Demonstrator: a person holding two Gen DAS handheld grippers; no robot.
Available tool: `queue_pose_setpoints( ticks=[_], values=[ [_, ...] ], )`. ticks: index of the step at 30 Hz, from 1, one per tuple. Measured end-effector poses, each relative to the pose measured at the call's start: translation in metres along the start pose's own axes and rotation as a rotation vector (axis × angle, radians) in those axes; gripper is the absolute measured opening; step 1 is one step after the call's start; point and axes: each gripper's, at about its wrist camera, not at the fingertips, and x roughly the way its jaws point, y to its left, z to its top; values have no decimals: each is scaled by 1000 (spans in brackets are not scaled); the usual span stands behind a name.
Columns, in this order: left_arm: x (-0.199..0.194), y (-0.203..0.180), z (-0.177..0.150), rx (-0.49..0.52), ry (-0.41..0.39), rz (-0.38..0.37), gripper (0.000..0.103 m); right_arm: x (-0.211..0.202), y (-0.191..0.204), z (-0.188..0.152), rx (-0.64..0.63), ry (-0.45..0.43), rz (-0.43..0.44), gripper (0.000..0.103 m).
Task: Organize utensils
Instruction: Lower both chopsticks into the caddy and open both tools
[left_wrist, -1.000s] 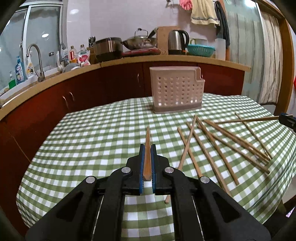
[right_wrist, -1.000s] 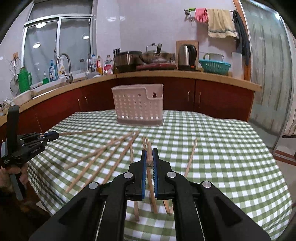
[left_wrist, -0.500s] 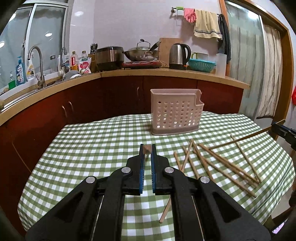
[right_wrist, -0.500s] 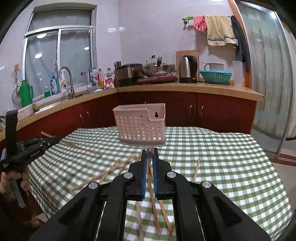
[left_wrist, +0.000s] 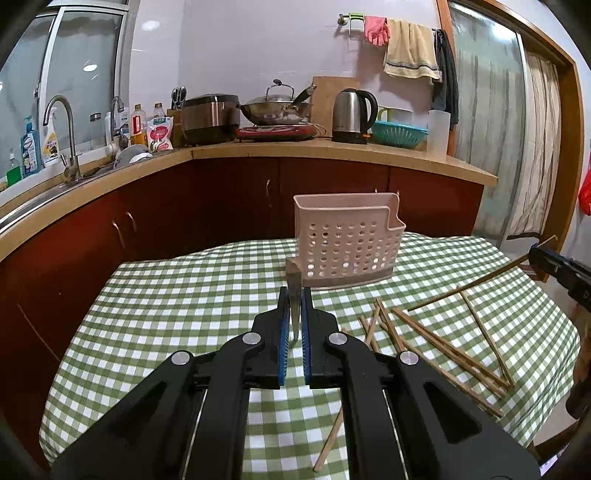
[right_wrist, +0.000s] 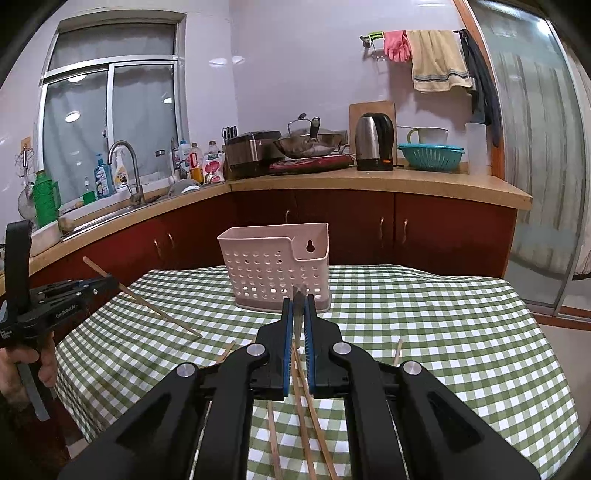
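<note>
In the left wrist view, the left gripper (left_wrist: 294, 295) is pinching one chopstick (left_wrist: 294, 284) tight, up off the checked table (left_wrist: 177, 306). The pink basket (left_wrist: 345, 242) stands at the far side. The stick is thin, so it could twist and miss the basket.

In the right wrist view, the right gripper (right_wrist: 297, 306) squeezes another chopstick (right_wrist: 297, 295), near the basket. The two sticks could bump if both go in together. Loose chopsticks (right_wrist: 303, 413) lie near.

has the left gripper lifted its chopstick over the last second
Yes. The left gripper has risen: its chopstick sat low against the checked tablecloth, now reaching the pink basket's base.
</note>
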Motion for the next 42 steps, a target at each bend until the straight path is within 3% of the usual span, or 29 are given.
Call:
queue_pose_setpoints(
  ticks=[11, 20, 24, 31, 42],
  values=[
    [0, 4, 44, -23, -52, -41, 6, 6, -8, 38, 16, -44, 8, 7],
    [-25, 6, 117, -10, -162, -89, 6, 8, -12, 100, -16, -127, 32, 7],
    [-19, 0, 145, 4, -205, -84, 6, 30, -16, 121, -4, -100, 66, 7],
    [26, -7, 167, 7, -141, -114, 6, 77, -21, 131, -2, -8, 81, 7],
    [106, -14, 142, -9, -17, -128, 6, 144, -31, 108, 44, 130, 98, 7]
  ],
)
